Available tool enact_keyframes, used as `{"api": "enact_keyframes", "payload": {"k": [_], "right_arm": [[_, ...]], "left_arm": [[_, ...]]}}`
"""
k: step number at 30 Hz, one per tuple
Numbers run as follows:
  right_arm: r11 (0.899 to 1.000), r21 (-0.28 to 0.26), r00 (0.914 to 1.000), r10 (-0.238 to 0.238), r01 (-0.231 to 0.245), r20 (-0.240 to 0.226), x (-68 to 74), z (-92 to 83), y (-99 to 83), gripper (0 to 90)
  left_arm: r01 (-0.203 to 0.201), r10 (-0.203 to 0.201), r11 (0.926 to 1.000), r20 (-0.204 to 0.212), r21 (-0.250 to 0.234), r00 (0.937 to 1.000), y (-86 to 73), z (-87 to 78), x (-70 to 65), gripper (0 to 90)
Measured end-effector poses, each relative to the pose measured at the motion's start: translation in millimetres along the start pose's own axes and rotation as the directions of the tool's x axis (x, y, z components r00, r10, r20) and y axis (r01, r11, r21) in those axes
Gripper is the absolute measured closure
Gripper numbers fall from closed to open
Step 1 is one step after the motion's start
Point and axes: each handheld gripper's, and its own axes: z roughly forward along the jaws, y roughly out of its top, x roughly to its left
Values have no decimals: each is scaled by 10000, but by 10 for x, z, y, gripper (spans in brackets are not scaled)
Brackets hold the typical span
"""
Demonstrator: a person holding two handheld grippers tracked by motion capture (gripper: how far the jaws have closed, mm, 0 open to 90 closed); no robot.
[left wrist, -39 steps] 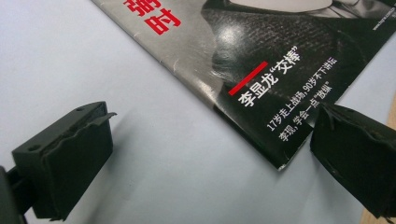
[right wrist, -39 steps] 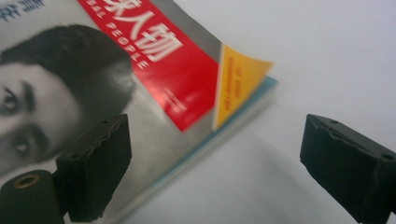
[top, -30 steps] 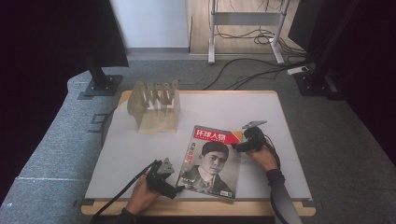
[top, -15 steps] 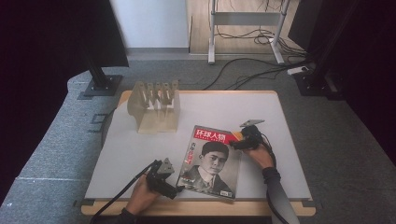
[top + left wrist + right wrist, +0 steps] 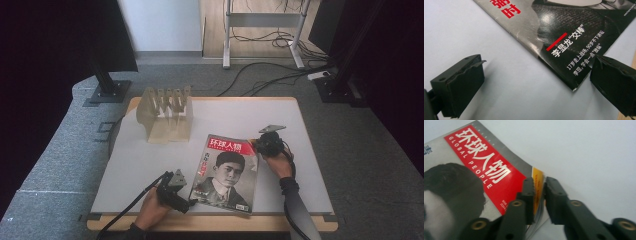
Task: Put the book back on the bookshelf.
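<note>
Glossy rectangular magazine with red title band (image 5: 226, 172) flat on matte white tabletop (image 5: 280, 117), near centre. Right gripper (image 5: 256, 144) jaws just closed, clamping its far-right corner. Left gripper (image 5: 192, 202) jaws apart, straddling near-left corner. Grey carpet beyond.

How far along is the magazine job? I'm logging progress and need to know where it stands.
Done: the right gripper has just closed its jaws on the magazine's top corner edge. In hand: that pinch on the page edges, while the left gripper stands open at the bottom corner. Left: the magazine lies flat on the table, nothing lifted; the wooden rack stands empty.
</note>
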Motion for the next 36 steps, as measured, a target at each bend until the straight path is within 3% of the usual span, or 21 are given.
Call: {"api": "enact_keyframes", "payload": {"k": [11, 15, 24, 36], "right_arm": [[9995, -189, 9990, 266, -272, -347, 31, -132, 87, 861], [9992, -364, 9987, 114, -133, -506, 79, -224, 147, 862], [9957, -691, 9943, -672, 616, -824, 284, -489, 383, 865], [9812, -1119, 9809, -1686, 1575, -974, 550, -792, 670, 868]], "left_arm": [[-24, 24, 10000, -3, 3, 10000, 0, -1, -1, 0], [-23, 23, 10000, 3, 3, 10000, 1, -1, -1, 0], [-56, 52, 9997, 163, 242, 9999, 29, -10, 24, 0], [286, -306, 9994, 1039, 203, 9941, 249, -50, 244, 71]]}}
